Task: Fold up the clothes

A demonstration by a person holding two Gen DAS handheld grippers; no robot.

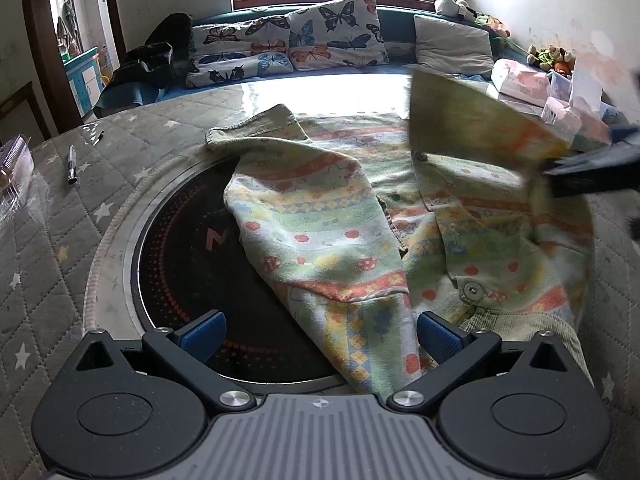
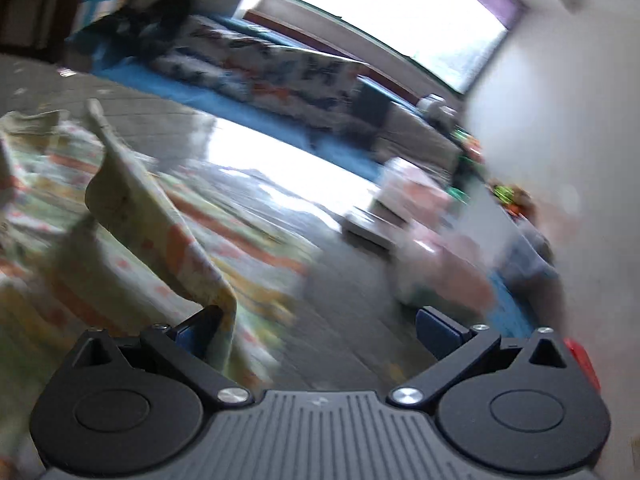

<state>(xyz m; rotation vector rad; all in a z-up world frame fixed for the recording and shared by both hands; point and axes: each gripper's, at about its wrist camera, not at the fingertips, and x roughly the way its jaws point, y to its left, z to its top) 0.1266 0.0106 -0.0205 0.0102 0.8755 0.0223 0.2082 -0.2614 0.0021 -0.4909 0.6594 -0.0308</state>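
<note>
A pastel striped child's jacket (image 1: 320, 232) with snap buttons lies spread over the round table, one sleeve folded across its middle. My left gripper (image 1: 322, 336) is open low over the near hem, and cloth lies between its blue pads without being pinched. At the right, my right gripper (image 1: 568, 168) is blurred, with a raised flap (image 1: 472, 120) of the jacket against it. In the right wrist view that gripper (image 2: 320, 330) stands wide open. The flap (image 2: 152, 216) rises from beside its left finger (image 2: 200, 332), and nothing is clamped.
A black round hob (image 1: 188, 256) is set into the table under the jacket, ringed by a grey quilted star cover (image 1: 60, 240). A pen (image 1: 72, 164) and a clear box (image 1: 14, 176) lie at the left. Tissue packs (image 1: 520, 80) crowd the right. A sofa with butterfly cushions (image 1: 320, 36) runs behind.
</note>
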